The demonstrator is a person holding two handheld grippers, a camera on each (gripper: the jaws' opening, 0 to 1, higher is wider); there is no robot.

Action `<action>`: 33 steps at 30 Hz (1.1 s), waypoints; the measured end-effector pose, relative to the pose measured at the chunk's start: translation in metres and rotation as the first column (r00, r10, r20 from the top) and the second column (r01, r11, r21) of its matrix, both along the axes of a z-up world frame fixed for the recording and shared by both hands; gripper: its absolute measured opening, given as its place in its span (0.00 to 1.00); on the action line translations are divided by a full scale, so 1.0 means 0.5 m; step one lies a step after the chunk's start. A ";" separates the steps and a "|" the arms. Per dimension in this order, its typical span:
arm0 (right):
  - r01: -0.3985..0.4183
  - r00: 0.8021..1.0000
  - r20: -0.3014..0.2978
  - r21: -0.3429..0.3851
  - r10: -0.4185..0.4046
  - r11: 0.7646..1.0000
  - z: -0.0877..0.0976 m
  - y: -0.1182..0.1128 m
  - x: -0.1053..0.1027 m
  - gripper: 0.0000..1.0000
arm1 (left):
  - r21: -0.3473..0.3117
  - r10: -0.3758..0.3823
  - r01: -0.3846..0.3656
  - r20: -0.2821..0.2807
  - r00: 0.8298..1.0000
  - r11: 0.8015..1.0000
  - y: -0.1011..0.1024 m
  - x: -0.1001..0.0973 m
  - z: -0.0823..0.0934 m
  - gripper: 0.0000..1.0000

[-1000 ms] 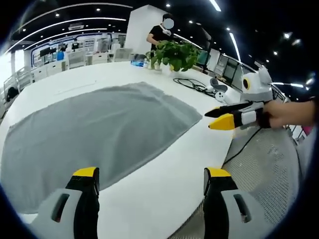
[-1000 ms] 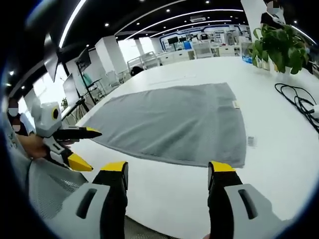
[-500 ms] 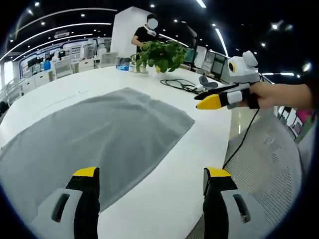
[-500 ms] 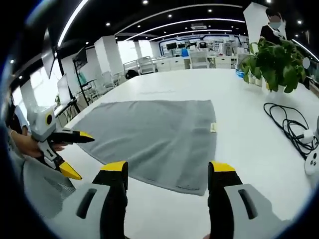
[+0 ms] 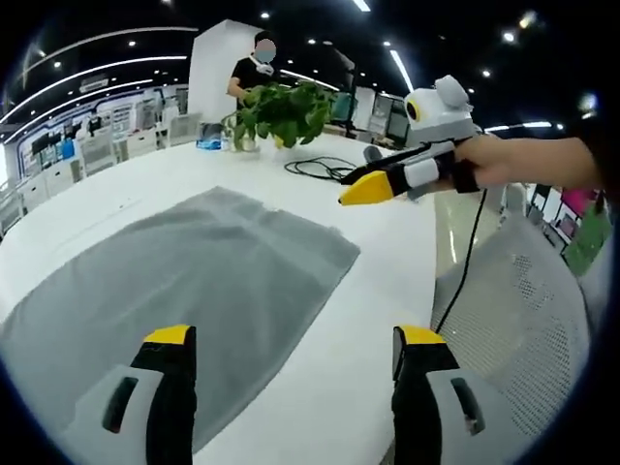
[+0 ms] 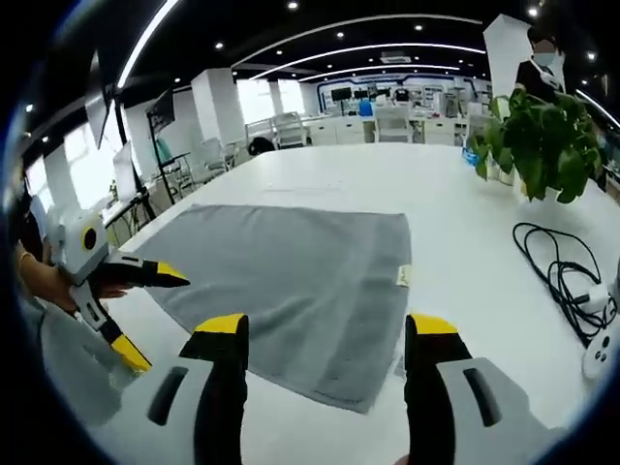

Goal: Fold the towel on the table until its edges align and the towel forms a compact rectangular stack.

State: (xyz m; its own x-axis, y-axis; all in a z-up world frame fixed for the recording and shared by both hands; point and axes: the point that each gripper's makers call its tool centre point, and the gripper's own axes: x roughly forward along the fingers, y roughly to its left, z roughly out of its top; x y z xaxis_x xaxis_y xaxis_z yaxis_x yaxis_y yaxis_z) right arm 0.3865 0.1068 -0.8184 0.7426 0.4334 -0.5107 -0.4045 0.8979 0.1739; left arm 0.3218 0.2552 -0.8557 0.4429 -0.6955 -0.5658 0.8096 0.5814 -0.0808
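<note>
A grey towel (image 5: 184,281) lies spread flat on the white table (image 5: 378,320), with a small tag on its right edge (image 6: 401,276). My left gripper (image 5: 294,341) is open above the table's near edge, short of the towel, with nothing between its jaws. In the right gripper view the left gripper (image 6: 150,318) hovers off the towel's (image 6: 291,266) left corner, held by a hand. My right gripper (image 6: 326,327) is open over the towel's near corner. In the left gripper view the right gripper (image 5: 356,189) hangs in the air past the towel's right corner.
A potted plant (image 5: 281,108) (image 6: 538,140) and a coiled black cable (image 5: 325,167) (image 6: 562,266) sit at the far side of the table. A white device (image 6: 605,354) lies near the cable. A mesh chair (image 5: 528,310) stands off the table edge. A person (image 5: 250,70) stands behind the plant.
Both views have shifted with the hands. In the left gripper view the right gripper has risen and moved left. The towel lies flat as before, and both grippers stay open.
</note>
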 end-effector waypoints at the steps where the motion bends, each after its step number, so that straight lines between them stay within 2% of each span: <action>1: 0.003 1.000 0.004 0.002 -0.003 1.000 0.004 -0.003 0.006 0.66 | 0.014 -0.019 0.019 0.011 1.000 1.000 -0.008 0.002 0.002 0.84; 4: -0.006 1.000 0.014 0.000 0.006 1.000 0.011 -0.004 0.023 0.66 | 0.012 -0.031 0.030 0.022 0.999 0.999 -0.022 0.007 0.008 0.84; 6: -0.011 1.000 0.017 0.005 0.011 1.000 0.015 -0.003 0.035 0.66 | -0.013 -0.036 0.036 0.017 0.999 0.999 -0.041 0.012 0.018 0.84; 13: -0.018 0.999 0.038 0.005 0.018 1.000 0.031 -0.006 0.075 0.65 | -0.046 -0.061 0.060 -0.016 0.998 0.997 -0.081 0.009 0.012 0.82; 19: 0.013 0.997 0.071 0.019 -0.014 1.000 0.050 -0.027 0.122 0.65 | -0.015 -0.105 0.105 -0.010 0.994 0.994 -0.103 0.016 0.003 0.80; 22: 0.022 0.996 0.083 0.021 -0.023 1.000 0.057 -0.034 0.142 0.65 | -0.021 -0.106 0.106 -0.017 0.994 0.994 -0.113 0.023 0.000 0.78; 27: 0.035 0.995 0.093 0.025 -0.037 0.999 0.060 -0.049 0.176 0.63 | -0.023 -0.128 0.127 -0.040 0.991 0.992 -0.137 0.022 -0.014 0.70; 33: 0.022 0.996 0.090 0.018 -0.023 1.000 0.055 -0.054 0.215 0.62 | -0.007 -0.171 0.170 -0.037 0.985 0.985 -0.176 0.021 -0.027 0.69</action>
